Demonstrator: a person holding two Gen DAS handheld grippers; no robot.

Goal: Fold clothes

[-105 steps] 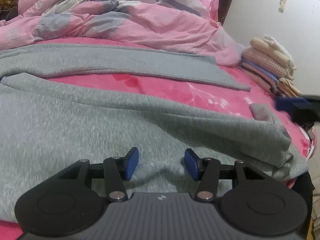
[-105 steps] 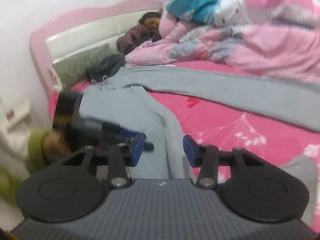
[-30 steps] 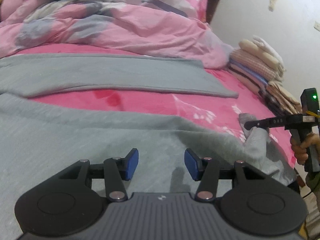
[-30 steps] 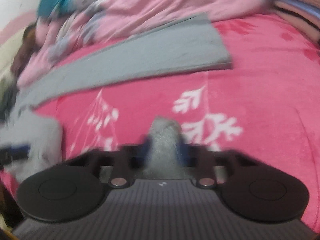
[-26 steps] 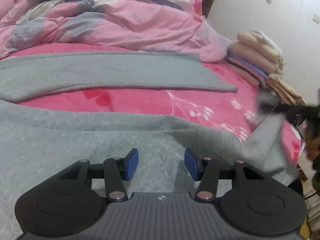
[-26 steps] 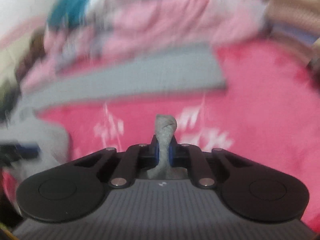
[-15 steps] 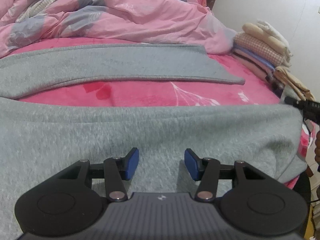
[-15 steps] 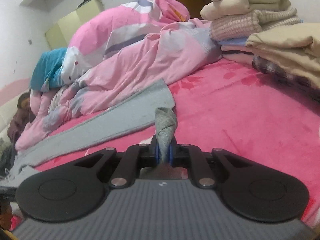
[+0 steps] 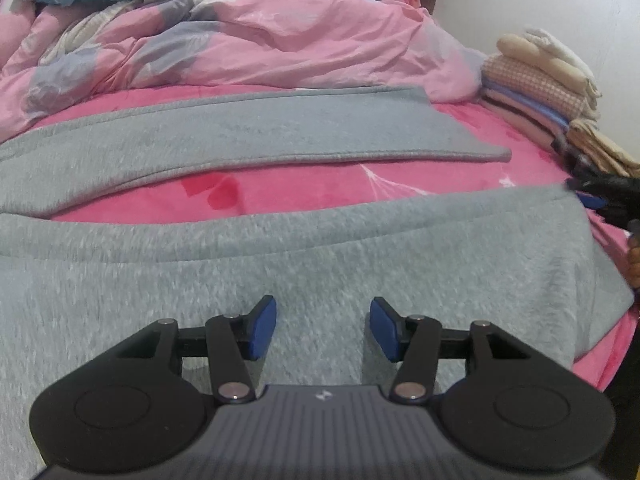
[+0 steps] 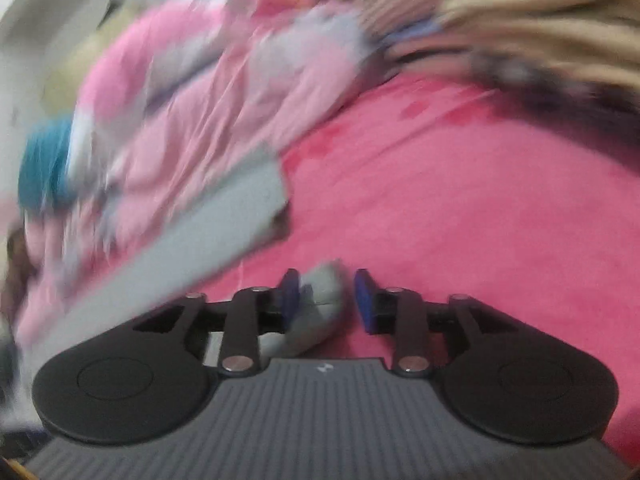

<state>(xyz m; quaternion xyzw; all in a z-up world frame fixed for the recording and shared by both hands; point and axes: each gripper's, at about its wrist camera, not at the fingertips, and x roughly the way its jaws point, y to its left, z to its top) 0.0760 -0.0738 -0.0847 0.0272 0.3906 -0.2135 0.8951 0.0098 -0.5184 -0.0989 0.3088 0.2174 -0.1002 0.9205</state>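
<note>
A grey garment lies spread on the pink bed. Its near part point(image 9: 320, 248) stretches flat across the left wrist view, and a long far part point(image 9: 260, 132) lies behind it. My left gripper point(image 9: 323, 326) hovers open just above the near part, with nothing between its fingers. My right gripper point(image 10: 326, 294) is open, and the garment's grey corner point(image 10: 320, 304) sits loosely between its blue pads, against the left one. That view is motion-blurred. From the left wrist view the right gripper point(image 9: 590, 198) shows at the garment's right end.
A crumpled pink duvet point(image 9: 260, 40) is heaped along the back of the bed. A stack of folded clothes point(image 9: 540, 84) stands at the far right by the wall. Bare pink bedsheet point(image 9: 360, 184) shows between the two grey parts. A hand point(image 9: 634, 260) is at the right edge.
My right gripper, shut on the grey corner half a second ago, has opened and let it go. The near grey part, earlier bunched, now lies pulled out flat to the right.
</note>
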